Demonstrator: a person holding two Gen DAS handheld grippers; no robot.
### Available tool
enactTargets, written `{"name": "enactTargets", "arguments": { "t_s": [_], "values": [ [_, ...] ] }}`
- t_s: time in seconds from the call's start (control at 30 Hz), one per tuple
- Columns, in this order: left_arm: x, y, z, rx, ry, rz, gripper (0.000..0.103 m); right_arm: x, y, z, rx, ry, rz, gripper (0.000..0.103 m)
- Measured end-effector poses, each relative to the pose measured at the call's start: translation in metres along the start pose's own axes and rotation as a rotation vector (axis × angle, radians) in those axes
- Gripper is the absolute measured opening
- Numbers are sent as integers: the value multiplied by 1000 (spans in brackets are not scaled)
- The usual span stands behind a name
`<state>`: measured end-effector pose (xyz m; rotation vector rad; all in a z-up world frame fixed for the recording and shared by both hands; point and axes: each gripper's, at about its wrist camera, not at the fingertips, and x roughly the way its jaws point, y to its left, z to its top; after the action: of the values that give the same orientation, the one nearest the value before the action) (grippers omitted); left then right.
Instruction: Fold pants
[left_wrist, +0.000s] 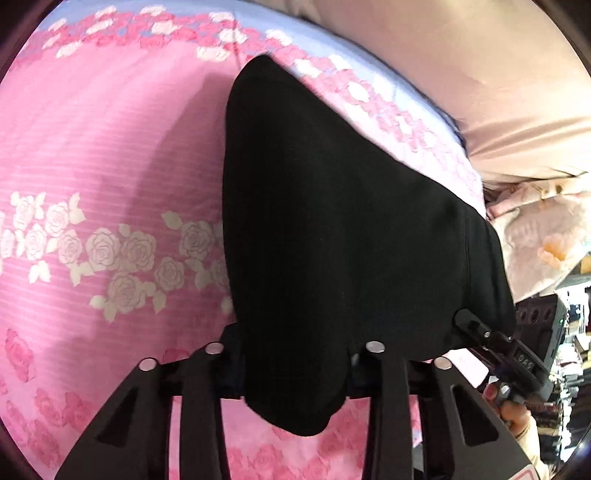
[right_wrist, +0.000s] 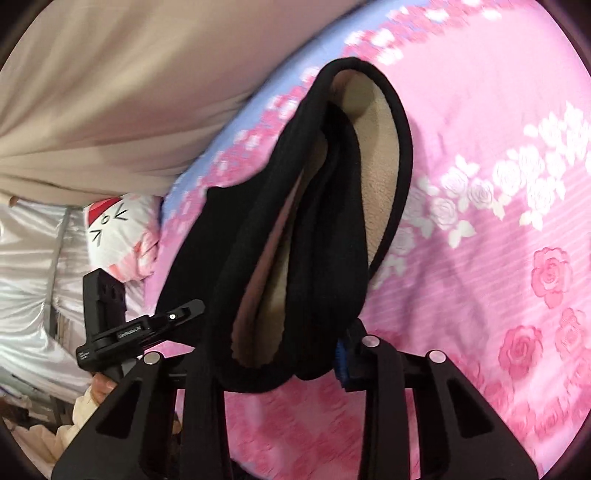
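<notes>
Black pants (left_wrist: 332, 203) with a beige fleece lining (right_wrist: 373, 129) hang lifted over the bed, held at two points. In the left wrist view my left gripper (left_wrist: 295, 354) is shut on a fold of the black cloth, which drapes down between its fingers. My right gripper (left_wrist: 476, 328) shows at the right, clamped on the pants' hemmed edge. In the right wrist view my right gripper (right_wrist: 284, 354) is shut on the bunched pants (right_wrist: 229, 240), whose opening gapes and shows the lining. My left gripper (right_wrist: 188, 310) bites the cloth's left edge there.
A pink rose-print bedsheet (left_wrist: 110, 147) with a blue band lies under the pants. Beige fabric (left_wrist: 498, 74) rises behind the bed. A cartoon-face pillow (right_wrist: 118, 229) and silvery cloth (right_wrist: 29, 258) lie at the bed's end. A person's hand (right_wrist: 103, 387) holds the left gripper.
</notes>
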<state>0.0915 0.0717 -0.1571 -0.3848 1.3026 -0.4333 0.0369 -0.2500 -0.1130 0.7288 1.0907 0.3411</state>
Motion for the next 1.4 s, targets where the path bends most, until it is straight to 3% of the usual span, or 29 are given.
{"name": "enactTargets", "arguments": {
  "t_s": [0.13, 0.23, 0.27, 0.33, 0.37, 0.47, 0.5, 0.53, 0.6, 0.63, 0.67, 0.77, 0.9, 1.1, 1.27, 1.4],
  "values": [
    [-31, -6, -23, -8, 21, -56, 30, -21, 9, -29, -34, 49, 15, 31],
    [-36, -5, -61, 7, 66, -46, 31, -10, -14, -78, 5, 148, -29, 33],
    [-29, 0, -77, 15, 87, -26, 35, 0, -28, -98, 13, 179, -64, 41],
    [-12, 11, -93, 13, 98, 29, 44, 6, -50, -112, 66, 160, -84, 56],
    [-7, 17, -98, -9, 82, 35, 52, 5, -57, -114, 118, 122, -44, 58],
    [-6, 27, -87, -85, 35, 21, 62, 9, -56, -111, 129, 110, -38, 63],
    [-6, 27, -82, -93, 16, 24, 65, 12, -57, -111, 129, 106, -28, 62],
    [-6, 27, -76, -95, -6, 32, 69, 15, -57, -110, 129, 107, -22, 45],
    [1, 30, -72, -85, -13, 15, 70, 21, -59, -109, 143, 138, -17, 35],
    [4, 24, -70, -56, 0, 41, 67, 14, -63, -107, 142, 138, -12, 33],
    [5, 21, -73, -22, 17, 58, 50, 10, -55, -106, 123, 138, -25, 32],
    [-10, 17, -67, -32, 40, 13, 35, -5, -35, -94, 110, 129, -10, 30],
    [-47, 1, -55, -19, 36, -24, 33, -38, 2, -71, 78, 100, 30, 30],
    [-117, -41, -29, 38, -39, -68, 33, -100, 83, -20, -84, -27, 104, 29],
    [-186, -82, 5, 128, -229, -128, 33, -134, 143, 32, -250, -205, 181, 29],
    [-227, -105, 46, 218, -411, -155, 33, -125, 166, 84, -356, -334, 190, 29]
  ]
}}
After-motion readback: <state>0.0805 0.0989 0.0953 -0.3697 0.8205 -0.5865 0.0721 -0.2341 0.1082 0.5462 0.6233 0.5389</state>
